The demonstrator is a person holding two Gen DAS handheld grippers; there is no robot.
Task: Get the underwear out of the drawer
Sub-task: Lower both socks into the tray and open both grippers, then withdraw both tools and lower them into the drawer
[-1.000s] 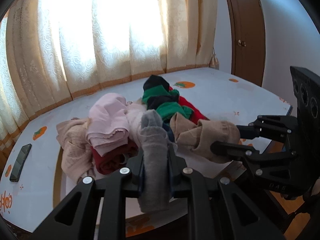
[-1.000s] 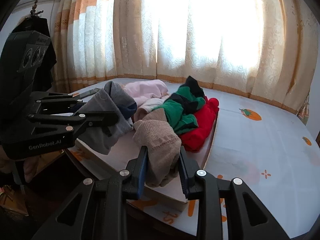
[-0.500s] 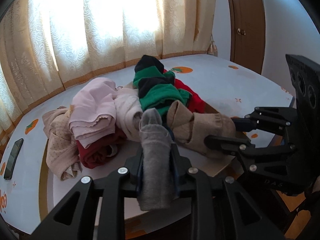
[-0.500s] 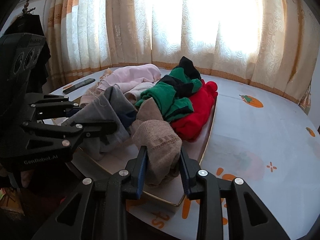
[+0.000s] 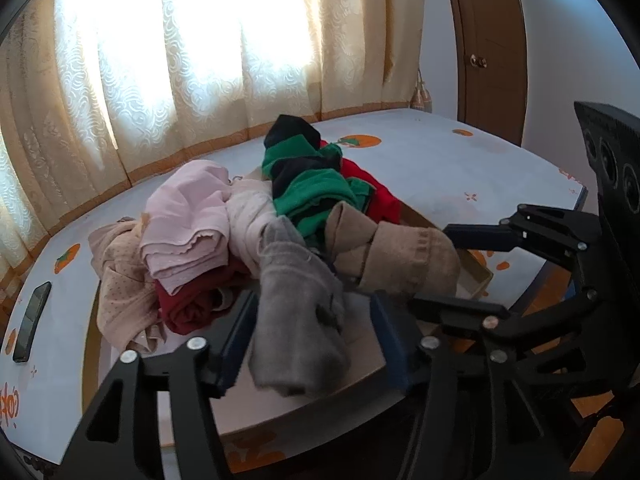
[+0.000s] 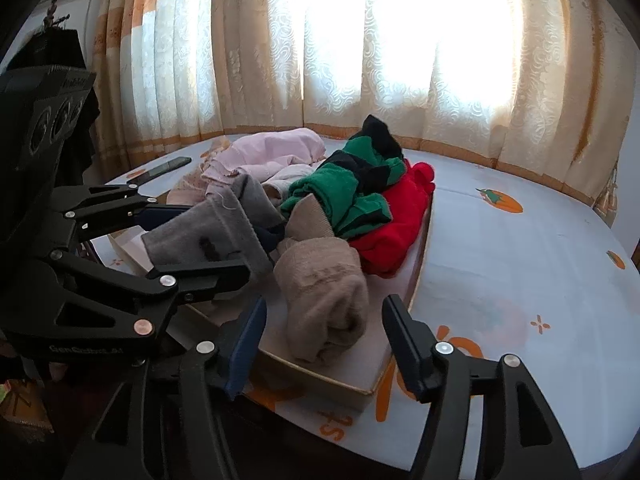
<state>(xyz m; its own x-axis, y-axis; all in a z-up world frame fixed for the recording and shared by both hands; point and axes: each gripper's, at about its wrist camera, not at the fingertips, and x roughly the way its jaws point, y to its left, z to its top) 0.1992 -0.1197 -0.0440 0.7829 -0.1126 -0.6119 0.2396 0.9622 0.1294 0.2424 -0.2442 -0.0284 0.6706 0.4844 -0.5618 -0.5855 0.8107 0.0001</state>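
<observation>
On the tray (image 6: 416,292), your left gripper (image 5: 312,336) and right gripper (image 6: 320,332) have both spread wide (clamped half a second ago); grey sock (image 5: 296,320) and tan sock (image 6: 324,300) now lie released, deposit done.

Phone (image 5: 31,322) on tablecloth (image 5: 440,168); curtains (image 5: 200,60); door (image 5: 492,48).

left tool (image 6: 224,240) body — "GenRobot.AI", blurred | tablecloth (image 6: 520,280) — orange lettering, unreadable
</observation>
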